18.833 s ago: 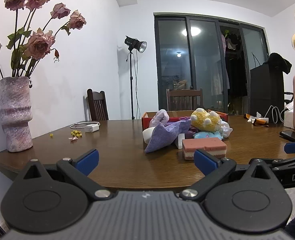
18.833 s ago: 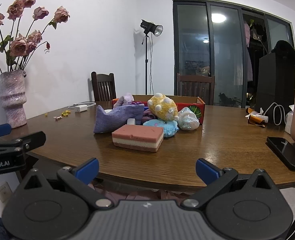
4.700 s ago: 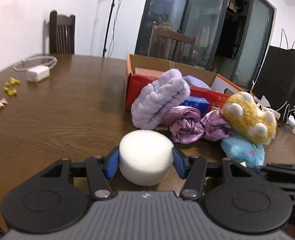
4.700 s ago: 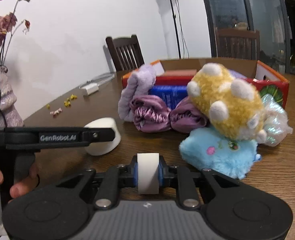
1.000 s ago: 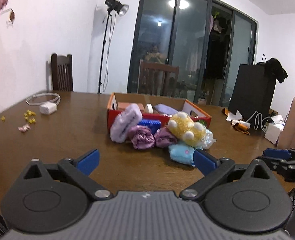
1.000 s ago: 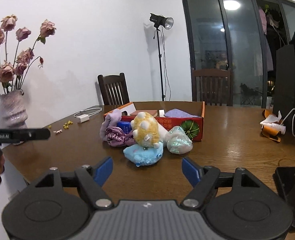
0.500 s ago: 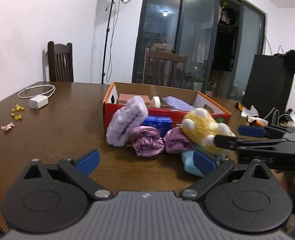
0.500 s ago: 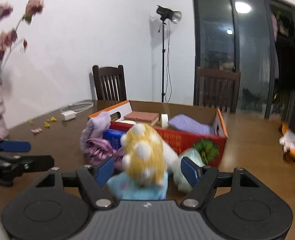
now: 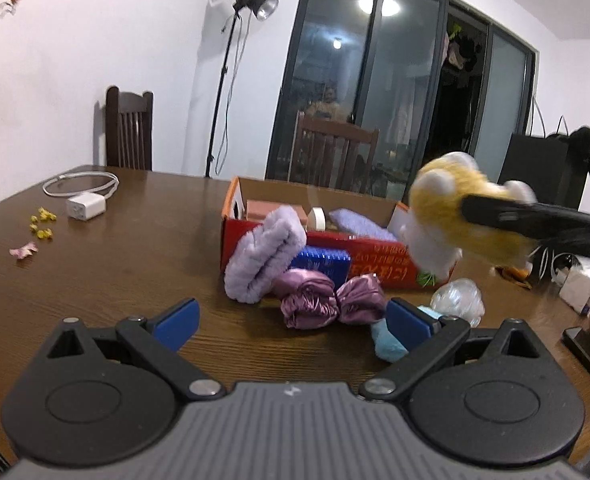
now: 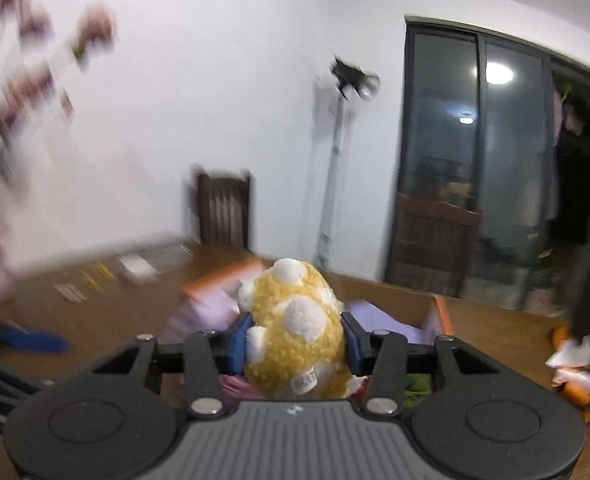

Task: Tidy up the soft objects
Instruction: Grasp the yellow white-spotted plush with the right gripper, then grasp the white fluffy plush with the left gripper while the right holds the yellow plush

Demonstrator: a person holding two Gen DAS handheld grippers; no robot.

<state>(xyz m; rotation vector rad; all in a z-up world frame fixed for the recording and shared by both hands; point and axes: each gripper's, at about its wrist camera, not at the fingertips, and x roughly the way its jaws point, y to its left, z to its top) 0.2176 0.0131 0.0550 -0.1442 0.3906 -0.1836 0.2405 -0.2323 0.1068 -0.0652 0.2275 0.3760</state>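
The right claw (image 10: 295, 344), open half a second ago, now clenches the yellow plush (image 10: 297, 332), lifted off the worktop (image 9: 95, 248). Ahead lies the red box (image 9: 359, 256), its likely destination. The left claw (image 9: 291, 320) gapes empty.

Right-wrist view is motion-blurred: flowers (image 10: 35, 40), table (image 10: 107, 312) and box (image 10: 223, 276) smear; plush (image 10: 299, 332) hides the box's contents.

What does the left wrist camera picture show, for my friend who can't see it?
A yellow plush toy is held in the air by the right gripper above a red box on a wooden table. In front of the box lie a purple fluffy headband and a shiny purple scrunchie. The left gripper is open and empty.
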